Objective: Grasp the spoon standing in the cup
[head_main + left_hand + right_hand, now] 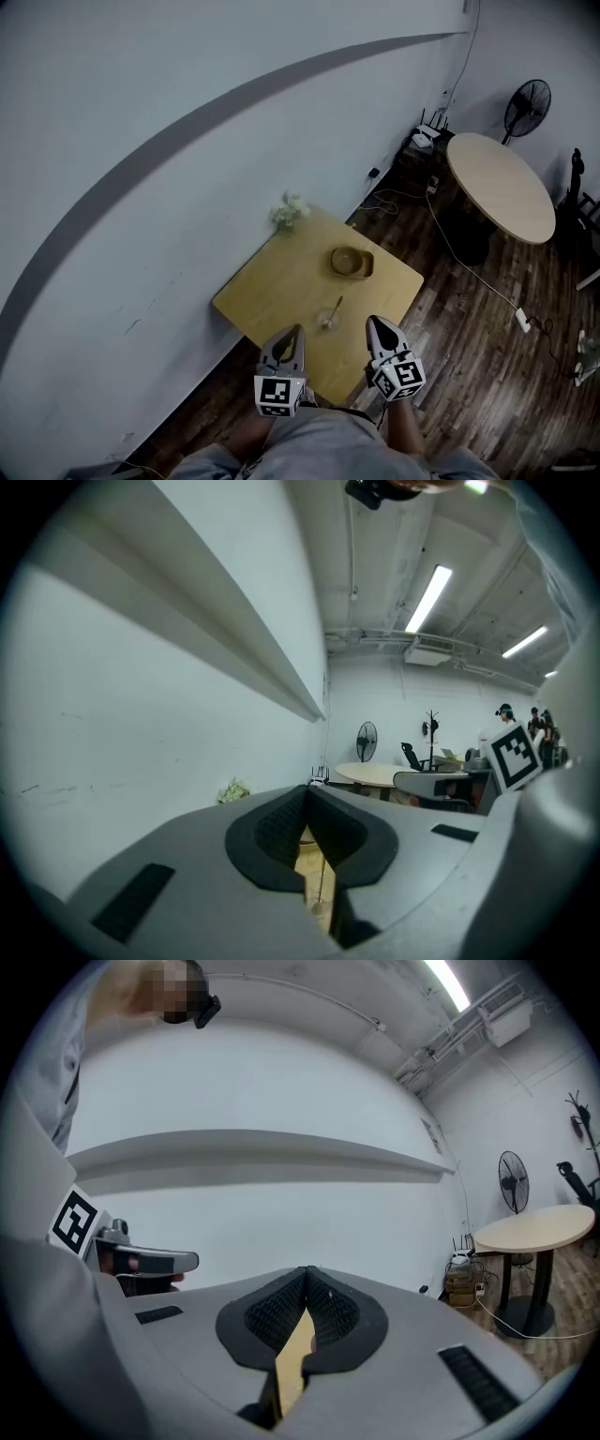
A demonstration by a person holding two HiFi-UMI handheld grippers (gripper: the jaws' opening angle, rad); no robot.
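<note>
A small clear cup [326, 322] stands near the front of the square wooden table [272, 286], and a spoon [335, 308] stands in it, leaning to the right. My left gripper [298, 329] hovers just left of the cup, my right gripper [371, 321] just right of it, both at the table's near edge. Neither touches the cup. In the left gripper view, the left gripper [307, 789] has its jaws together and empty, and the spoon [321, 874] and cup [318, 907] show in the gap below them. The right gripper [307, 1269] is likewise shut on nothing.
A wooden bowl [352, 262] sits behind the cup. A small bunch of pale flowers [290, 212] stands at the table's far corner by the wall. A round table [500, 185], a standing fan [527, 106] and floor cables [469, 267] lie to the right.
</note>
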